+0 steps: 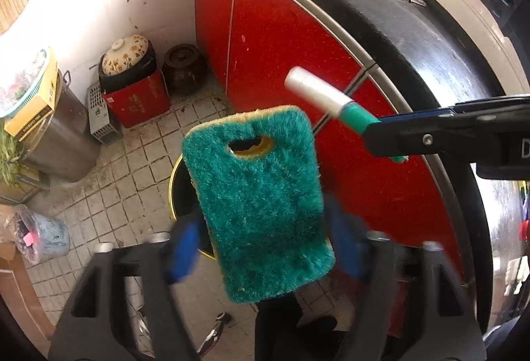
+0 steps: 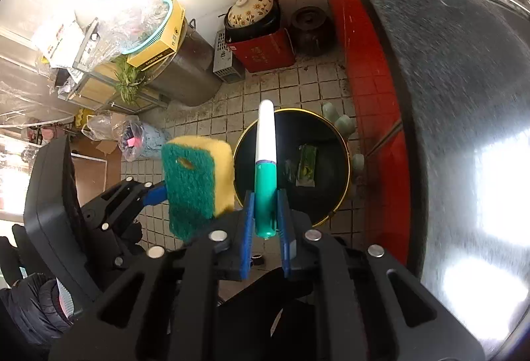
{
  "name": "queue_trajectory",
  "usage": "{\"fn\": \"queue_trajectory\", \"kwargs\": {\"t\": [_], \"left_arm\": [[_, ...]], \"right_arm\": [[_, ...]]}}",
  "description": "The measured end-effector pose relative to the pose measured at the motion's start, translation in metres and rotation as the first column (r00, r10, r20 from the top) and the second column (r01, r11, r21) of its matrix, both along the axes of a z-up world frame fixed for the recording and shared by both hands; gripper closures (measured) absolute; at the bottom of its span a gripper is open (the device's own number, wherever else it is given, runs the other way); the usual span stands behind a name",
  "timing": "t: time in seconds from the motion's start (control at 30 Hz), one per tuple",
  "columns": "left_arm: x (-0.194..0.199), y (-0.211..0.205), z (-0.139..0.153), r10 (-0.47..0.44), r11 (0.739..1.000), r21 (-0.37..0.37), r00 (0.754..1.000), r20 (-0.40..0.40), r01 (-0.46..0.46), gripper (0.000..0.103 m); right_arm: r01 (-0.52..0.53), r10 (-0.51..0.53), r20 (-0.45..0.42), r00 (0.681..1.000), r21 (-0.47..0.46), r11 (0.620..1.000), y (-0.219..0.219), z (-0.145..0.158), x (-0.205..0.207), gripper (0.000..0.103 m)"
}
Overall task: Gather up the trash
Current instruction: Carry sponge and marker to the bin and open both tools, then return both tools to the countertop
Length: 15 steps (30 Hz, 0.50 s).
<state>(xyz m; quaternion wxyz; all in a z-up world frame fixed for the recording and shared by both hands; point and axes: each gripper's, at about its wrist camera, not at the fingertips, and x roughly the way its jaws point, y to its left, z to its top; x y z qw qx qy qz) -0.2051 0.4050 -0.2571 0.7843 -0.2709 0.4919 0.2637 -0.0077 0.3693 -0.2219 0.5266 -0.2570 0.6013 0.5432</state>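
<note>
My left gripper is shut on a green and yellow sponge with a hole near its top, held above a black bin with a gold rim. The sponge also shows in the right wrist view, left of my right gripper. My right gripper is shut on a green and white marker, held over the bin. A green wrapper lies inside the bin. The marker also shows in the left wrist view, right of the sponge.
Red cabinet doors and a dark countertop run along the right. On the tiled floor stand a floral-lidded pot on a red box, a brown jar, a steel drum and bags.
</note>
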Motion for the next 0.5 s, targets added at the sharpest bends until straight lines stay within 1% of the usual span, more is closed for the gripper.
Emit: {"fn": "queue_trajectory", "kwargs": {"t": [0.03, 0.07, 0.1, 0.23, 0.33, 0.4, 0.43, 0.5], "left_arm": [[-0.001, 0.001, 0.000, 0.008, 1.000, 0.009, 1.000, 0.000, -0.008, 0.013], [-0.003, 0.003, 0.000, 0.013, 1.000, 0.012, 1.000, 0.008, -0.013, 0.013], [-0.004, 0.003, -0.001, 0.015, 1.000, 0.007, 1.000, 0.006, -0.015, 0.013], [-0.009, 0.004, 0.000, 0.021, 1.000, 0.008, 1.000, 0.000, -0.021, 0.013], [-0.005, -0.001, 0.007, 0.004, 1.000, 0.020, 1.000, -0.009, -0.004, 0.013], [0.001, -0.007, 0.017, -0.024, 0.999, 0.039, 1.000, -0.008, 0.025, 0.013], [0.006, -0.010, 0.023, -0.039, 0.998, 0.052, 0.999, -0.009, 0.040, 0.012], [0.018, -0.019, 0.037, -0.076, 0.994, 0.076, 0.997, -0.005, 0.077, 0.010]], "right_arm": [[-0.001, 0.001, -0.011, 1.000, -0.008, 1.000, 0.004, -0.002, 0.000, 0.050], [0.008, -0.008, -0.012, 1.000, -0.003, 1.000, 0.007, -0.001, 0.002, 0.040], [0.015, -0.015, -0.004, 1.000, 0.012, 1.000, 0.008, 0.002, 0.004, 0.034], [-0.003, 0.002, 0.010, 1.000, 0.037, 0.999, 0.003, 0.013, 0.004, 0.034], [0.004, -0.006, 0.028, 1.000, 0.054, 0.999, -0.011, 0.023, 0.007, 0.034], [0.038, -0.041, 0.036, 0.999, 0.070, 0.997, -0.026, 0.036, 0.014, 0.032], [0.055, -0.058, 0.040, 0.998, 0.079, 0.995, -0.033, 0.043, 0.018, 0.029], [0.114, -0.121, 0.059, 0.991, 0.110, 0.987, -0.059, 0.063, 0.032, 0.024]]}}
